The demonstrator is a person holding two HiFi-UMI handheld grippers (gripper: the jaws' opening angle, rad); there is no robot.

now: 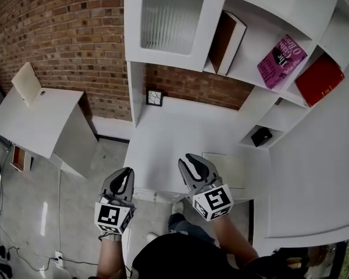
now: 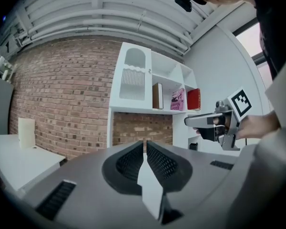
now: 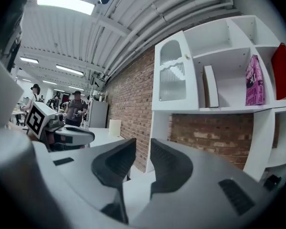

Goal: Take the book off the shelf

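Note:
Three books stand on the white shelf (image 1: 262,36). A brown one (image 1: 227,42) leans in the left bay, a magenta one (image 1: 282,61) sits in the middle, and a red one (image 1: 319,79) is at the right. The same brown (image 2: 157,96), magenta (image 2: 177,99) and red (image 2: 193,99) books show far ahead in the left gripper view. My left gripper (image 1: 121,182) hovers at the desk's front edge, its jaws shut and empty. Beside it my right gripper (image 1: 195,167) is held well short of the shelf. Its jaws (image 3: 143,142) stand a little apart with nothing between them.
A ribbed-glass cabinet door (image 1: 171,17) is left of the books. A small framed picture (image 1: 155,97) stands at the back of the white desk (image 1: 174,132), and a black object (image 1: 261,136) sits in a lower cubby. A white side table (image 1: 35,121) stands left by the brick wall.

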